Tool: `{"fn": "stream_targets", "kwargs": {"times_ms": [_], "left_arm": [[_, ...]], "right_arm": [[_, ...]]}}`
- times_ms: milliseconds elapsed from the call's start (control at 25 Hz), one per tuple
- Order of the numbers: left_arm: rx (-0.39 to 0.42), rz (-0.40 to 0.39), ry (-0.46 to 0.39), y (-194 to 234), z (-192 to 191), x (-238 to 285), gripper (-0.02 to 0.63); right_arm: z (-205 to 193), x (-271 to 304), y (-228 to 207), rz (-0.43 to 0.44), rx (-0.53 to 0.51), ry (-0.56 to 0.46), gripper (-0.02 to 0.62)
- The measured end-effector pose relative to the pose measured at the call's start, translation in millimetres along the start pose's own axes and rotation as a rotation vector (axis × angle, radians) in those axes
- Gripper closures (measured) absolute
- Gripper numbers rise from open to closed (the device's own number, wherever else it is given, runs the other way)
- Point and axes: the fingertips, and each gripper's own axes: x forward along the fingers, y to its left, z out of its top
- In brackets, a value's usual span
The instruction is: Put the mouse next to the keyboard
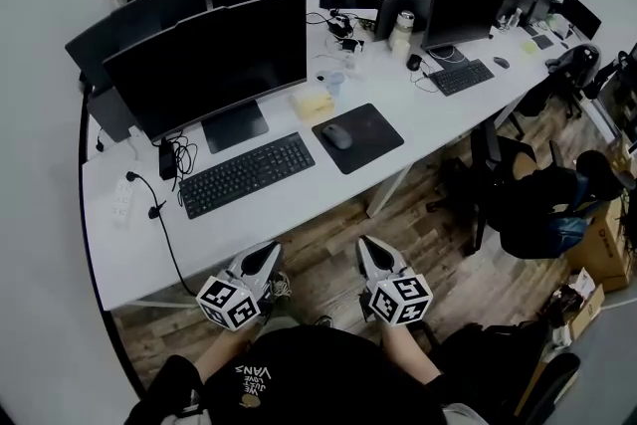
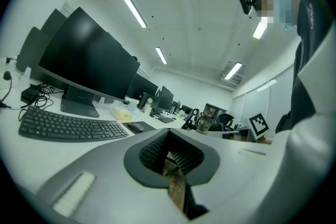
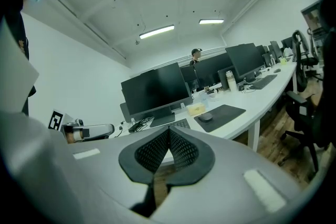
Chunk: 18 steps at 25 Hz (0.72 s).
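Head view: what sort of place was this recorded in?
Most likely an open-plan office: a long white desk carries rows of monitors, a keyboard and a mouse, with office chairs beside it.

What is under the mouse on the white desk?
A dark mouse pad lies under the mouse, beside the keyboard, flat on the white desk. The pad covers the desk surface beneath it, so anything under the pad cannot be seen.
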Motion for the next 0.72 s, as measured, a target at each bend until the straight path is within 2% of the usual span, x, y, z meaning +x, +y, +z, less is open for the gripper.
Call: {"fn": "stream_targets", "kwargs": {"times_ms": [360, 720], "left_arm": [[0.013, 0.019, -0.003, -26.4, -19.7, -20.6, 0.604], [0.012, 0.019, -0.003, -32.5, -28.5, -24.4, 0.604]], "right_arm": [[-16.5, -30.4, 4.5, 0.006, -0.016, 0.006, 0.591], [-22.0, -38.7, 4.7, 0.003, -0.017, -0.002, 0.591]]}}
